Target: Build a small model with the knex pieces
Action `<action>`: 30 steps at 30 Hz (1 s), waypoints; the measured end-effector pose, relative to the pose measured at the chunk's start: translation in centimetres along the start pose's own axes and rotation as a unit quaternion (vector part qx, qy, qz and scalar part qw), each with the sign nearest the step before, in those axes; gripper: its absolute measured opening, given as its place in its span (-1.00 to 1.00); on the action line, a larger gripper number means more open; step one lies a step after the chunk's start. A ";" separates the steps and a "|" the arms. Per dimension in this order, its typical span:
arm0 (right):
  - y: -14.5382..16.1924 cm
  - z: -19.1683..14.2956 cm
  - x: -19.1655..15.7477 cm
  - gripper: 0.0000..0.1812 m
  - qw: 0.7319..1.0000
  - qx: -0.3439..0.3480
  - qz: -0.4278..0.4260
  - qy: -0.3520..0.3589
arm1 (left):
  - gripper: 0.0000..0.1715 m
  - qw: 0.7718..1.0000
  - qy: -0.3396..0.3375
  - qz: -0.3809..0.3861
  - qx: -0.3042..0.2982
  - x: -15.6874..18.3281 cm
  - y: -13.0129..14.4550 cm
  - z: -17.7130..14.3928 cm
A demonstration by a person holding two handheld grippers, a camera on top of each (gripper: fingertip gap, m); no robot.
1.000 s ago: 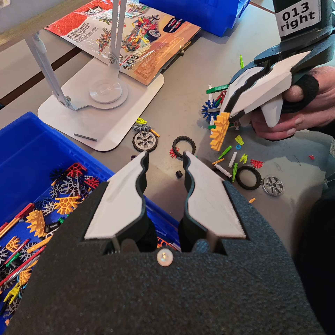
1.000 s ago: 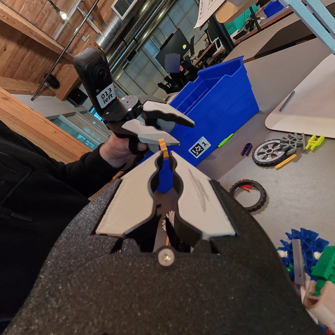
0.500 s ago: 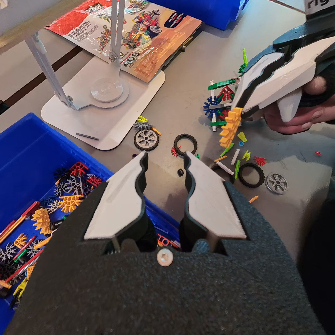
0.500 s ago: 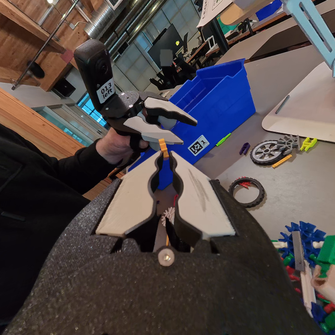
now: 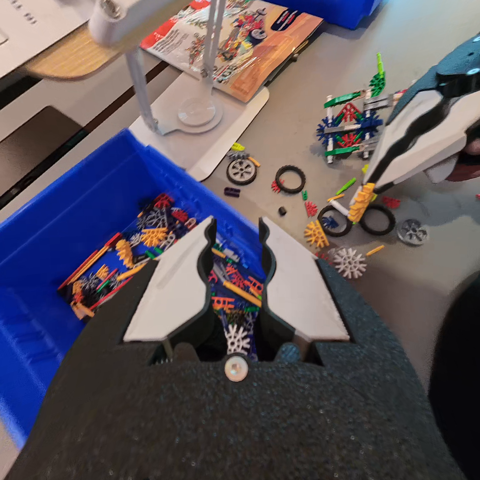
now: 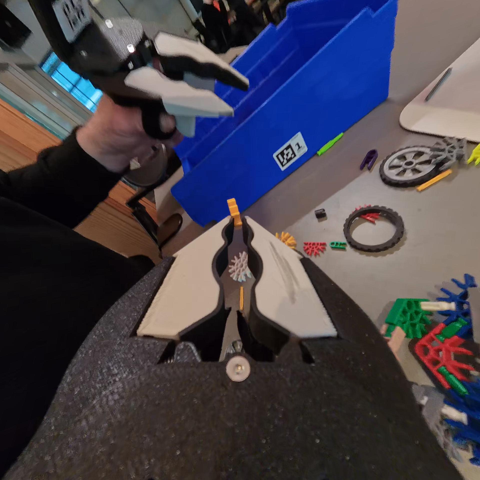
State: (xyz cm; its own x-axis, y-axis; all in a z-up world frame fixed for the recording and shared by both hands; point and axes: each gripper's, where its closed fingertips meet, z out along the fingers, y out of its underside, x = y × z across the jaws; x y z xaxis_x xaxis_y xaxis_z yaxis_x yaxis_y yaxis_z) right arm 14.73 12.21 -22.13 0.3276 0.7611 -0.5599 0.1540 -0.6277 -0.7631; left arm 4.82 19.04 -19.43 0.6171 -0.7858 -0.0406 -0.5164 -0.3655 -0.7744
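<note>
Shifted: left gripper (image 5: 236, 228), jaws apart and empty, now above blue bin (image 5: 85, 197) of loose parts. Right gripper (image 6: 237, 220) clamps yellow connector (image 6: 234, 210), bin just ahead.

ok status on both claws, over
Left claw open, empty, over blue bin of building pieces. Right claw shut on yellow connector, above loose tyres on table.
</note>
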 end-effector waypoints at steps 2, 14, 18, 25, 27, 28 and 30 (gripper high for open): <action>1.0 0.6 -0.3 -0.94 1.000 -0.026 -0.012 0.006 | -0.66 1.000 -0.014 -0.006 -0.016 -1.0 1.2 -1.0; 5.3 3.0 -1.3 -0.94 0.988 -0.135 -0.059 0.039 | -0.65 0.988 -0.072 -0.019 -0.134 -5.0 7.5 -4.6; 6.5 3.3 -0.9 -0.93 0.983 -0.162 -0.061 0.057 | -0.63 0.981 -0.063 -0.014 -0.181 -4.8 9.4 -3.9; 7.1 3.2 -0.2 -0.83 0.978 -0.178 -0.066 0.089 | -0.63 0.982 -0.049 -0.008 -0.183 -4.7 9.0 -1.2; 7.0 3.0 -0.2 -0.82 0.978 -0.177 -0.068 0.091 | -0.65 0.982 -0.054 0.000 -0.182 -5.2 8.5 -0.3; 6.9 2.9 -0.2 -0.81 0.978 -0.175 -0.069 0.092 | -0.68 0.982 -0.054 0.002 -0.181 -5.4 8.3 0.2; 6.8 2.7 -0.2 -0.81 0.978 -0.172 -0.069 0.093 | -0.71 0.980 -0.054 0.004 -0.191 -6.0 8.3 1.2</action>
State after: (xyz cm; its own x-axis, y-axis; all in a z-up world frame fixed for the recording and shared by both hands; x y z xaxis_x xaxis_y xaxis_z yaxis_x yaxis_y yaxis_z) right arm 13.18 8.26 -28.06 0.4401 0.8200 -0.3659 0.5034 -0.5627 -0.6556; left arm -2.46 21.31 -26.39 0.6615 -0.7389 -0.1285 -0.6928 -0.5363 -0.4822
